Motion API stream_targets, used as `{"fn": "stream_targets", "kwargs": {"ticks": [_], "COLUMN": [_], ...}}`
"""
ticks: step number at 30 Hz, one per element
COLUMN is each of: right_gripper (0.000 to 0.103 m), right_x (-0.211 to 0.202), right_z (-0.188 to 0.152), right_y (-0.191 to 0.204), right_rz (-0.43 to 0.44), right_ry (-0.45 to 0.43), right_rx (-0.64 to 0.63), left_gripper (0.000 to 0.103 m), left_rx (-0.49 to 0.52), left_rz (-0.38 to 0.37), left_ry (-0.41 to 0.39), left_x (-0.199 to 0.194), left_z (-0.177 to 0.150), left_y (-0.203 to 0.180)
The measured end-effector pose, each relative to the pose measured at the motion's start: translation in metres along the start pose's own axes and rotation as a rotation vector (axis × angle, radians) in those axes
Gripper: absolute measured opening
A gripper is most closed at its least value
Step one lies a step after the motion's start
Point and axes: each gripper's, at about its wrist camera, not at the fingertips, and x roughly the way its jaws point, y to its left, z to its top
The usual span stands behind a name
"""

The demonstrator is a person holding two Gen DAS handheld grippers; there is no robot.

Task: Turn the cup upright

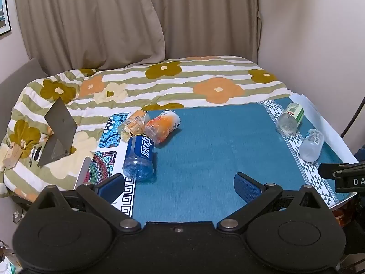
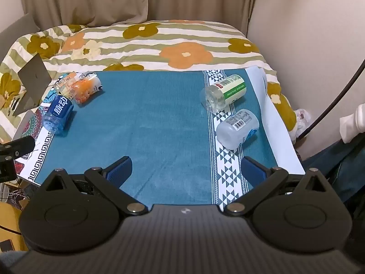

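Observation:
Several plastic cups lie on their sides on a teal cloth (image 1: 205,150) (image 2: 148,123). At the left are a blue-labelled cup (image 1: 139,157) (image 2: 58,114), an orange-printed cup (image 1: 163,125) (image 2: 86,88) and a clear cup with an orange label (image 1: 133,122) (image 2: 65,83). At the right are a green-labelled cup (image 1: 290,118) (image 2: 224,93) and a frosted white cup (image 1: 311,145) (image 2: 237,129). My left gripper (image 1: 179,188) is open and empty, near the blue cup. My right gripper (image 2: 186,171) is open and empty, near the frosted cup.
A bed with a flowered, striped quilt (image 1: 182,84) (image 2: 159,45) lies behind the cloth. A grey laptop (image 1: 59,132) (image 2: 32,84) stands open on the quilt at the left. Curtains and a wall stand behind. A black cable (image 2: 337,86) hangs at the right.

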Motion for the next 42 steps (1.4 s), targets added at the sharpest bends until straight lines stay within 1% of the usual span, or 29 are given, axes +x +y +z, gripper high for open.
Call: {"fn": "stream_targets", "kwargs": {"ticks": [19,42], "right_gripper": [0.103,0.103], "right_x": [-0.0015,-0.0039], "right_z": [-0.0002,0.0002], "right_y": [0.0012,0.0051], "right_rz": [0.004,-0.001], "right_ry": [-0.002,0.000], "right_rx": [0.003,0.001], "left_gripper": [0.103,0.103], "left_rx": [-0.006,-0.011], "left_rz": [-0.004,-0.005], "left_ry": [0.000,0.003], "left_x": [-0.0036,-0.0007], "left_z": [-0.0046,-0.0012], "left_y": [0.0028,0.0035]}}
